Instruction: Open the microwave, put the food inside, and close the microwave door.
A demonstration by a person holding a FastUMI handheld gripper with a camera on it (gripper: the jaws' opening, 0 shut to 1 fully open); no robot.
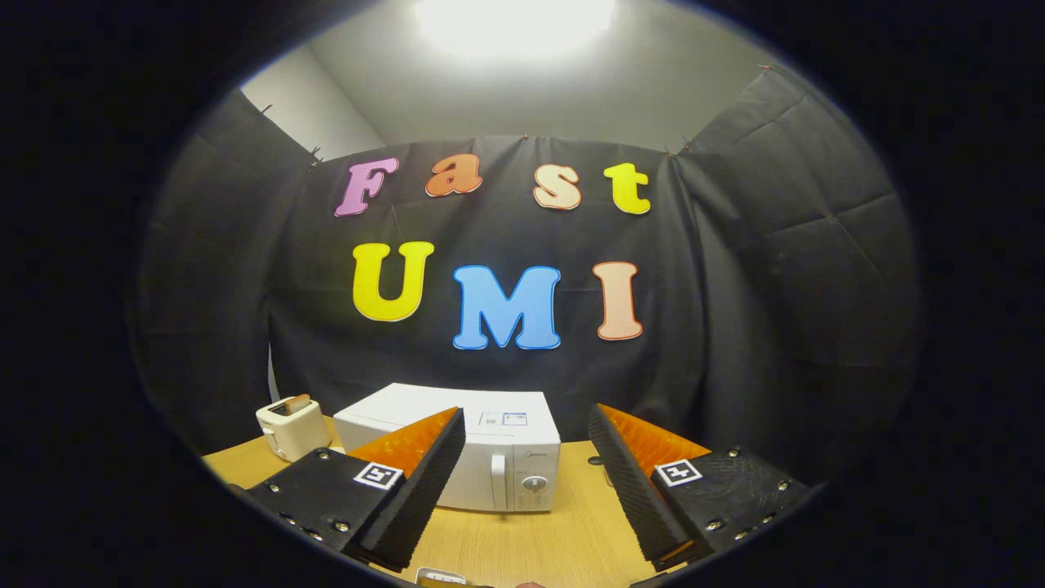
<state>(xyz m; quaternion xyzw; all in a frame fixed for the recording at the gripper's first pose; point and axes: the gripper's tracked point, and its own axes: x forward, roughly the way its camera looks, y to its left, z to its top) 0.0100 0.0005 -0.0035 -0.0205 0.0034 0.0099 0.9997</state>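
The gripper (526,441) hangs above the near part of a wooden table (563,539), its jaws spread wide with nothing between them; the two ribbed fingers (424,482) stand well apart, each carrying a small square black-and-white marker on its upper block; no object touches either pad.

The microwave (490,449) sits on the table just beyond the fingers, toward the back of the booth and close to the black cloth wall (735,327); it is a white box with its front turned toward the camera; its door (469,482) is shut, with a vertical white handle (498,482) at the door's right edge; to the right of the handle lies the control panel, where a round knob (535,483) shows; the left finger crosses in front of the microwave's left part and hides much of the door; a small label lies on the top face, too small to read.

Left of the microwave, apart from it and near the table's far left corner, stands a cream toaster (292,429); a slice of toast (295,403) pokes up out of its slot.

At the near edge of the table, below and between the fingers, a small pale object (441,576) peeks in; it is too cut off to tell what it is.

Above the cloth wall a pale ceiling shows, with a bright light (514,24) glaring overhead.
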